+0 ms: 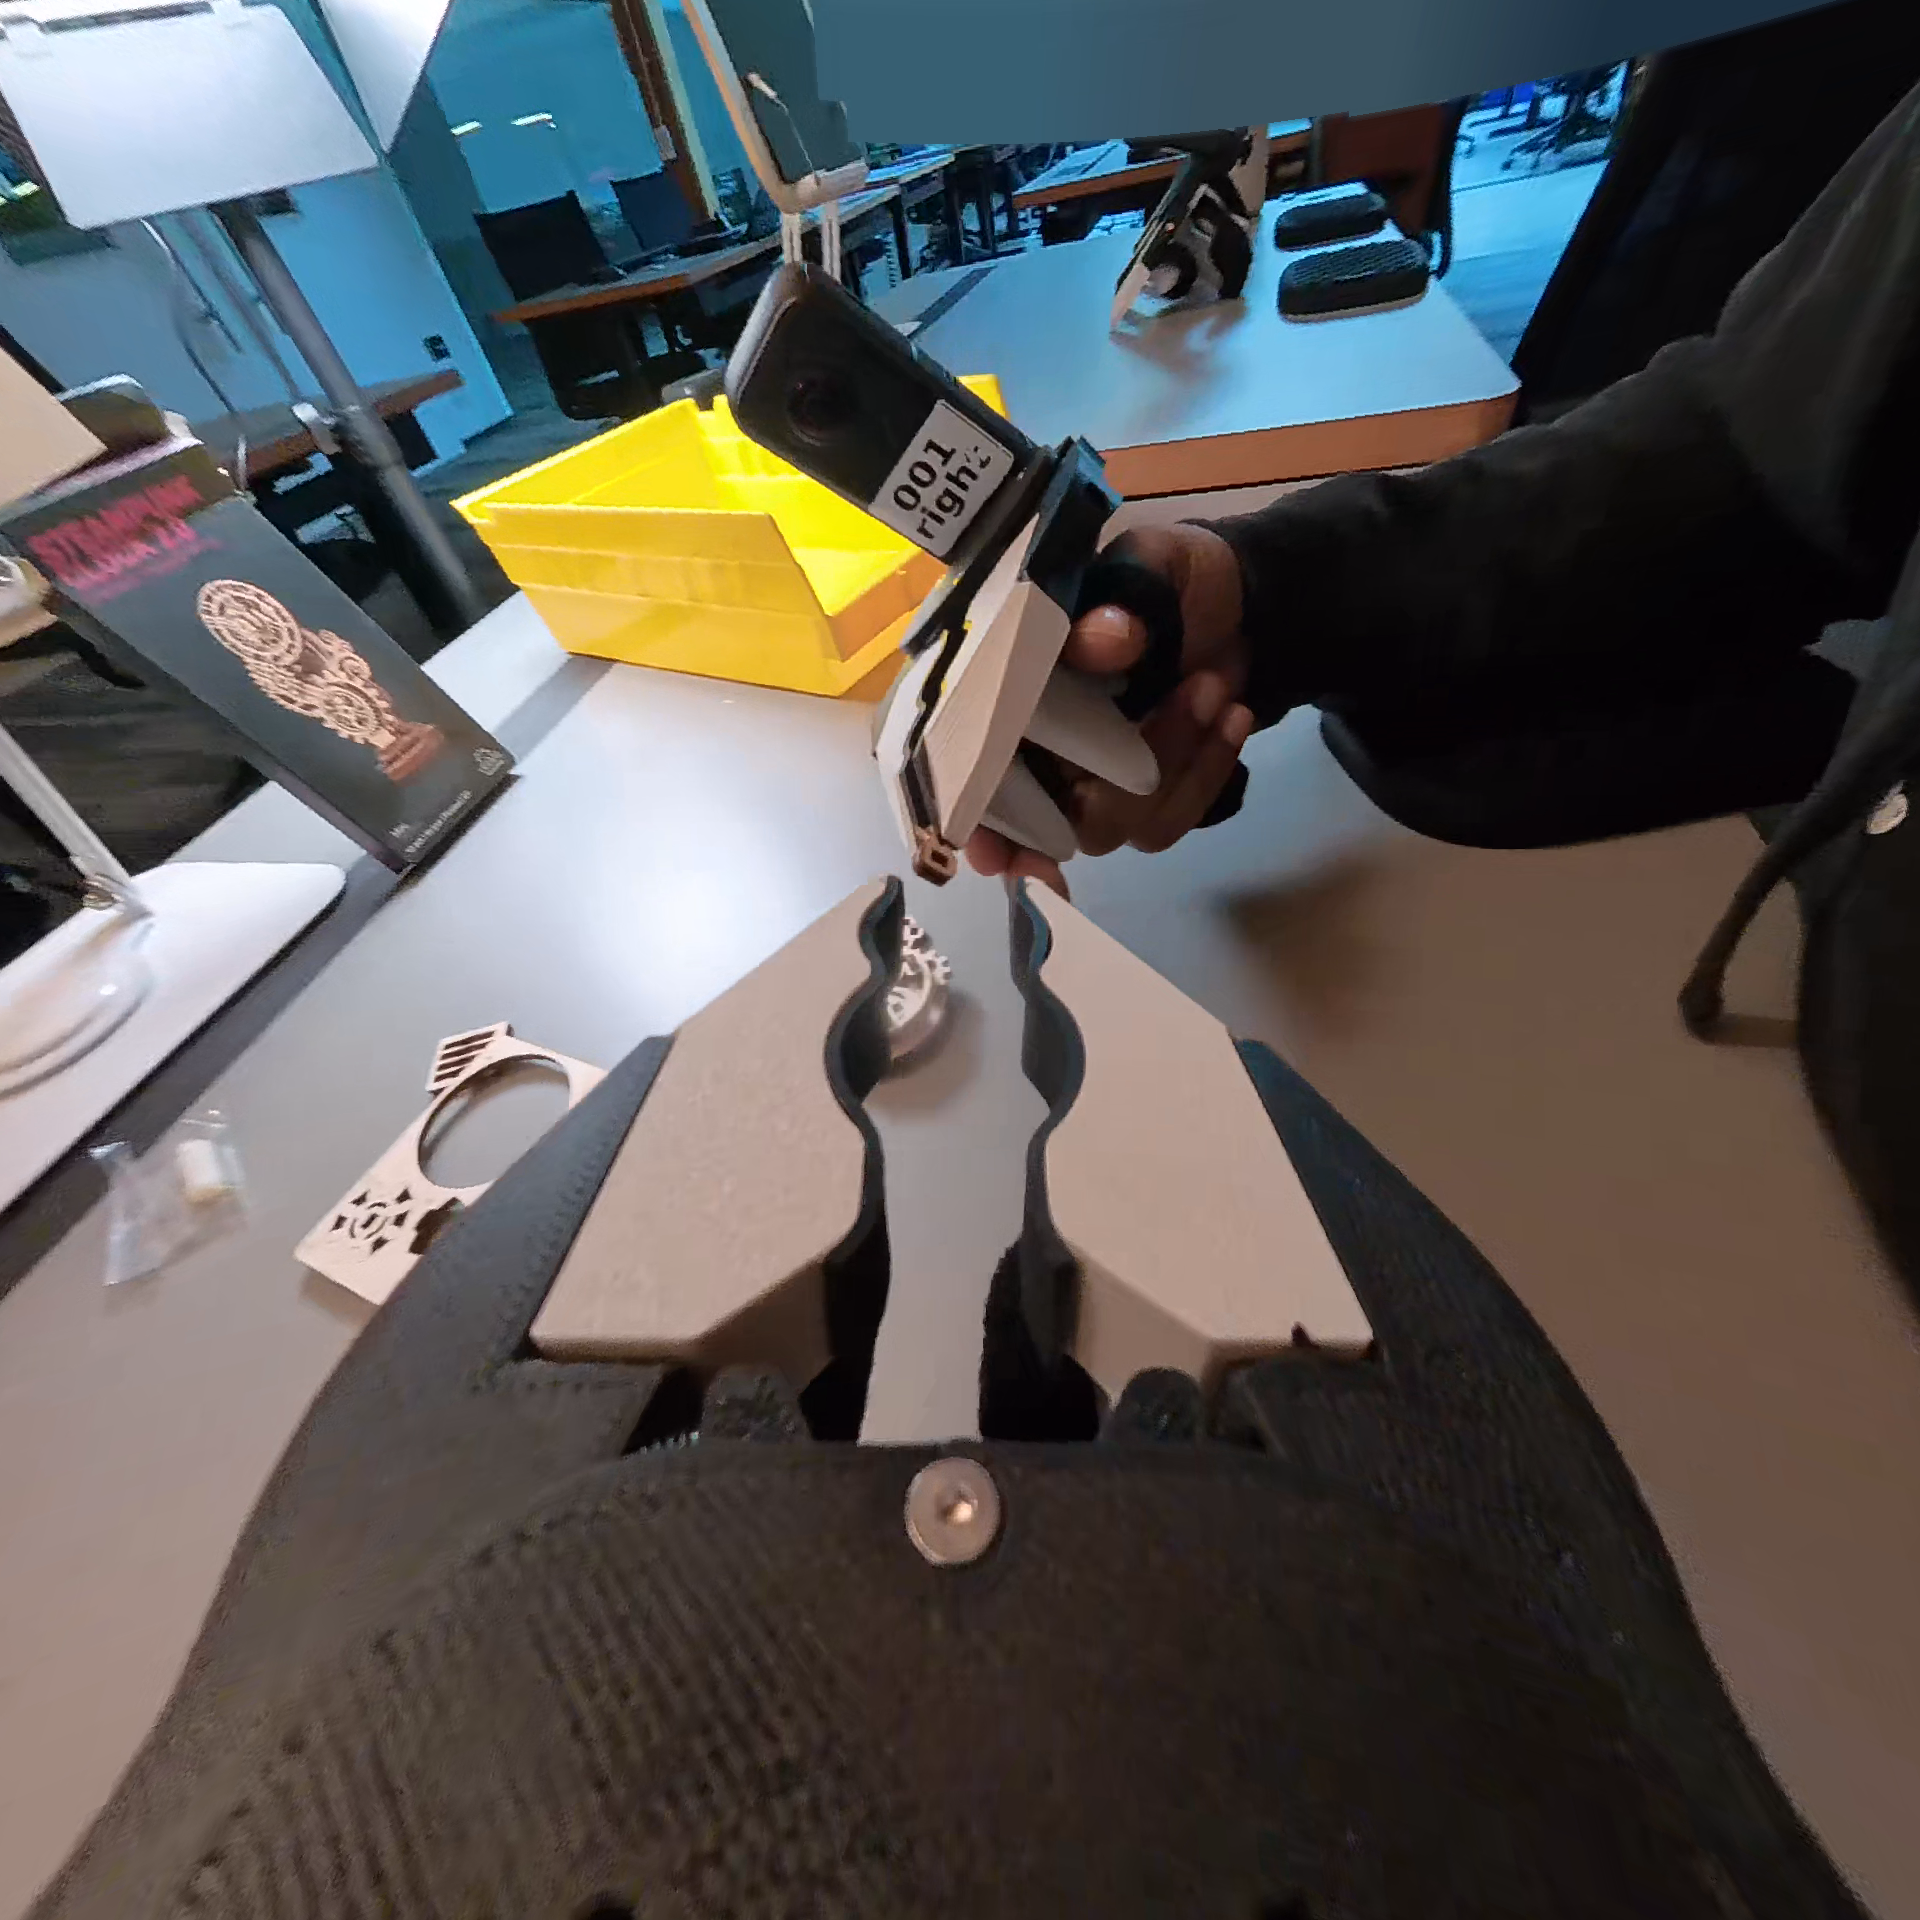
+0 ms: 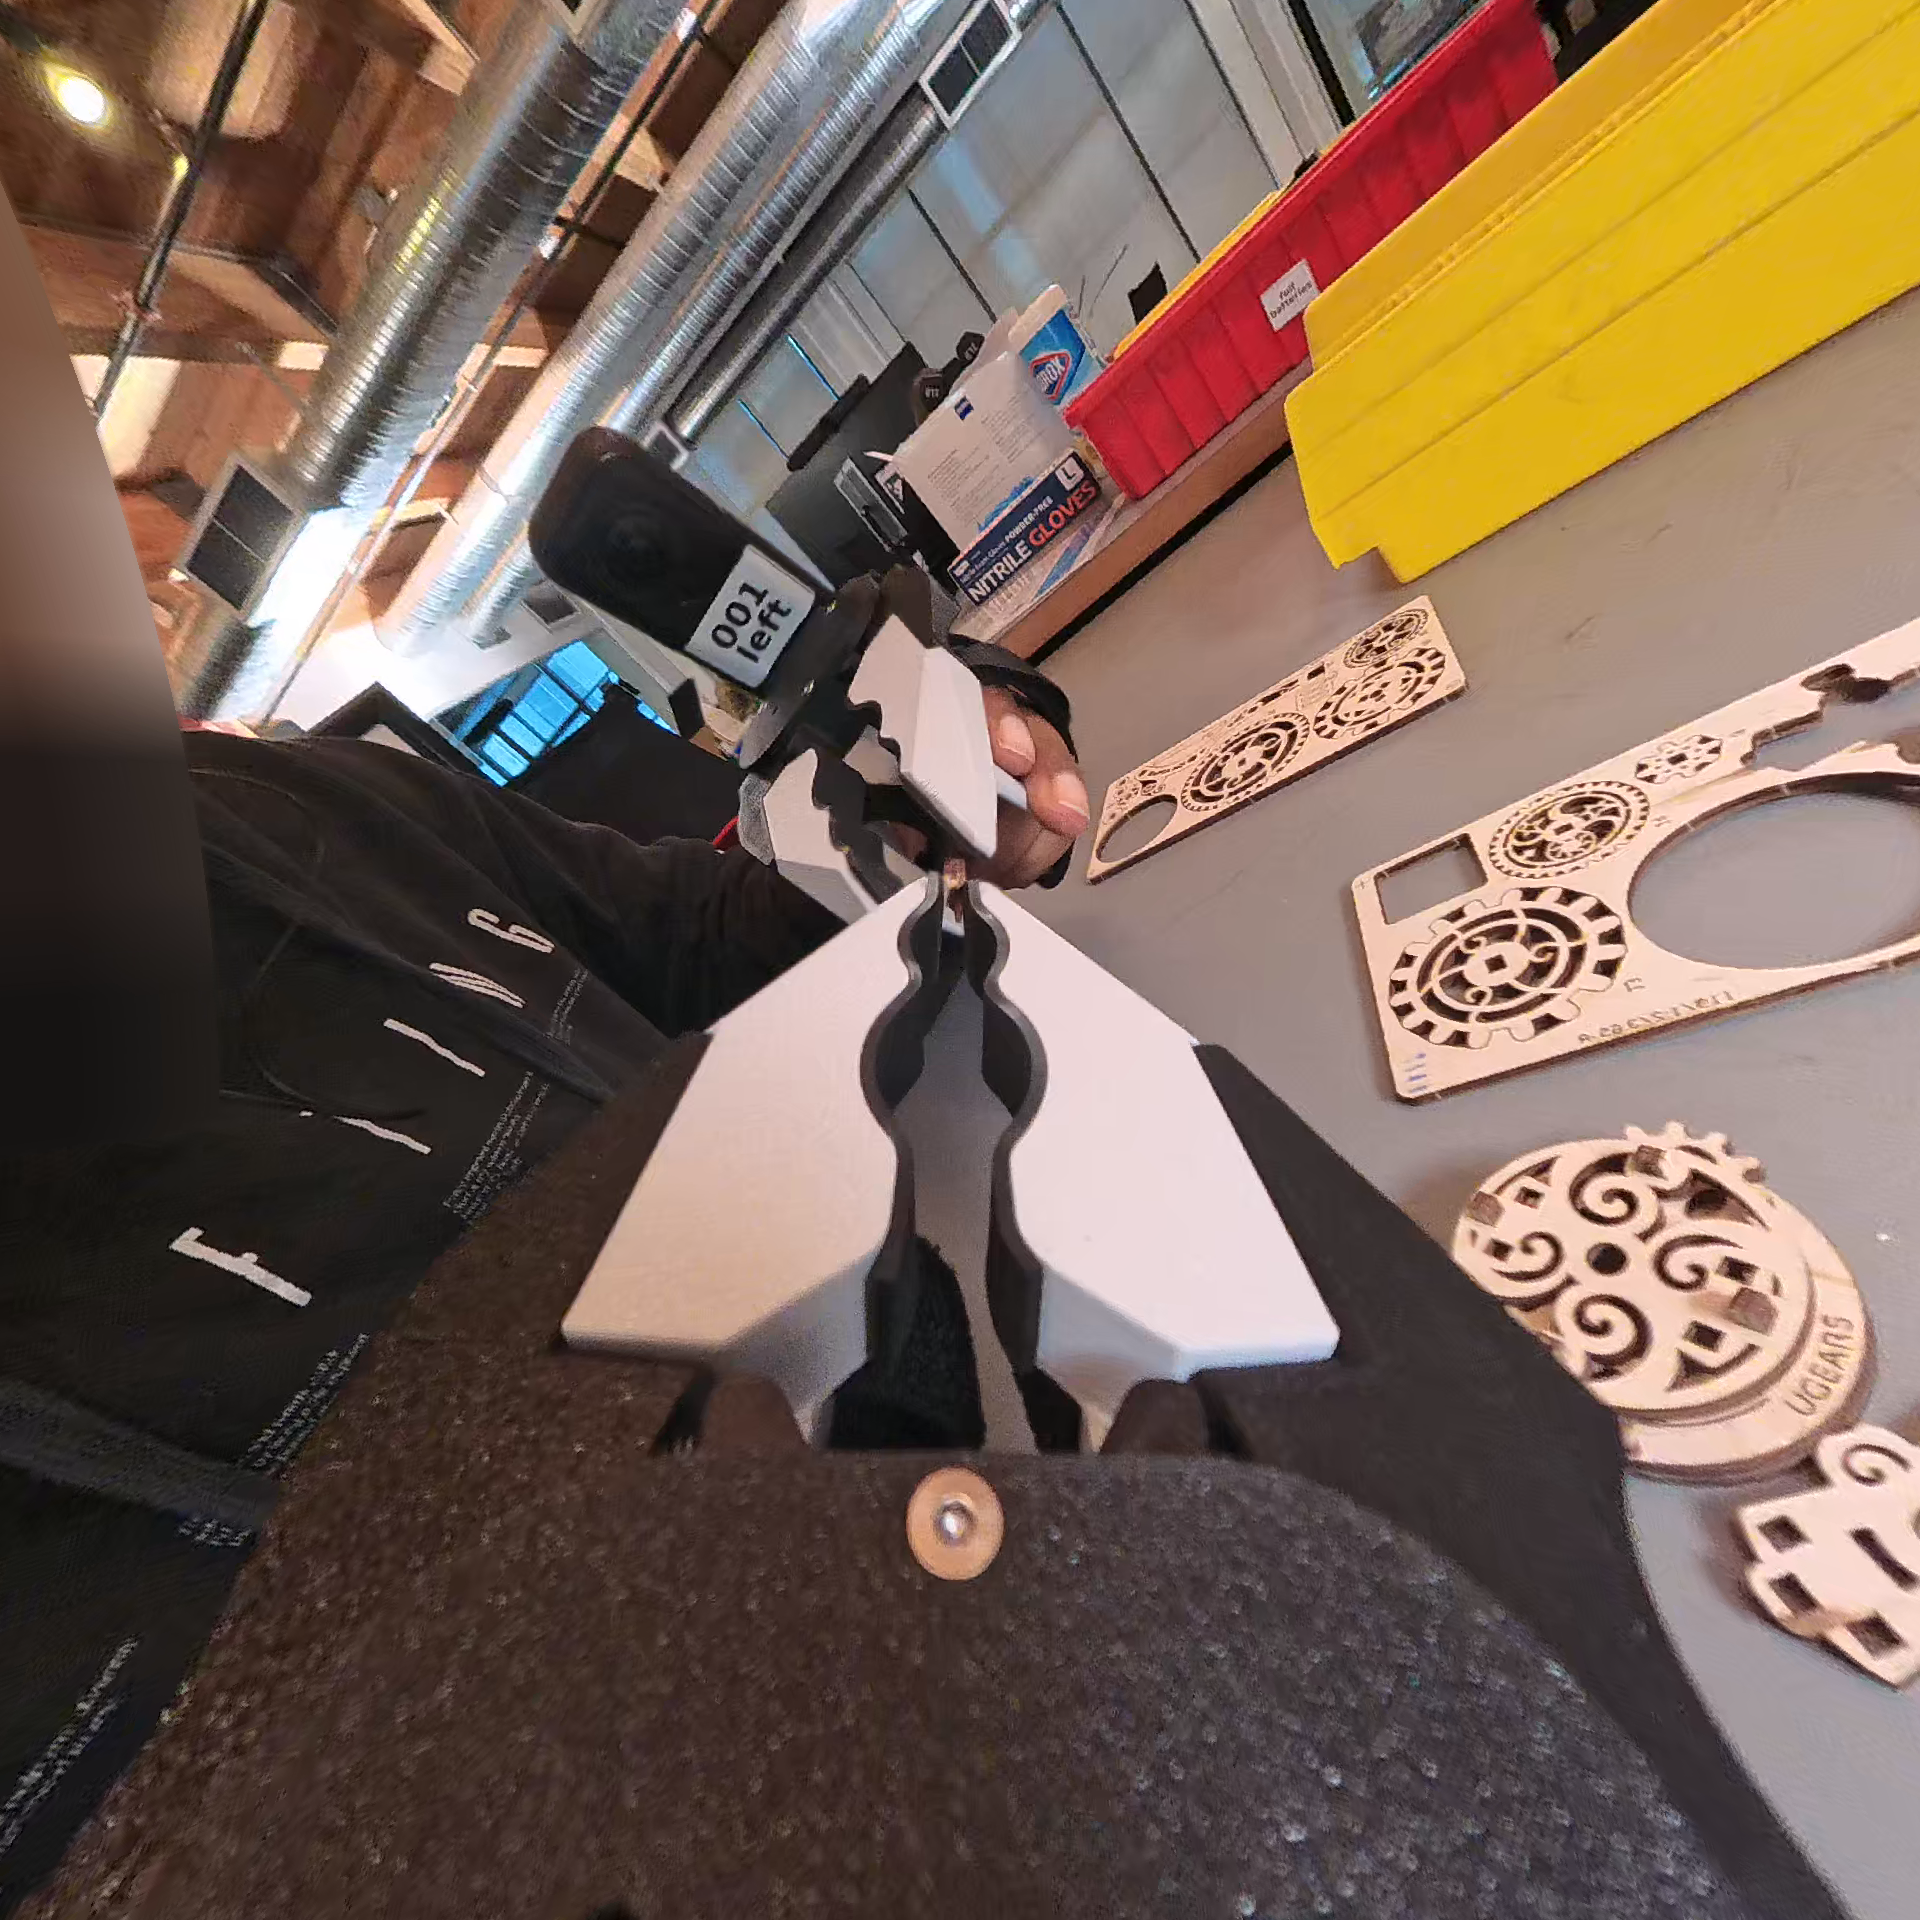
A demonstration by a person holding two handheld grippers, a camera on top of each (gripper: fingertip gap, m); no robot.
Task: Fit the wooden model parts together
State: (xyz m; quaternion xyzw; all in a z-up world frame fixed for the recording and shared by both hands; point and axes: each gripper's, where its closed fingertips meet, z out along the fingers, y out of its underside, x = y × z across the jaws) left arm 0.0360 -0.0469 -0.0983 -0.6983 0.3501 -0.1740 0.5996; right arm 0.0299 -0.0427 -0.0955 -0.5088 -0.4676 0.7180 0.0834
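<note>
Right tongs pinching small wooden piece

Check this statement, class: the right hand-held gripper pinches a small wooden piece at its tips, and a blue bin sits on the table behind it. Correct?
Not quite. The bin is yellow, not blue, as the left wrist view shows. The rest holds: the right hand-held gripper pinches a small wooden piece at its tips, with the bin on the table behind it.

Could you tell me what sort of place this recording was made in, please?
Probably an open-plan office or lab workspace: rows of desks behind the table, bare ducts overhead, and yellow and red parts bins nearby.
</note>
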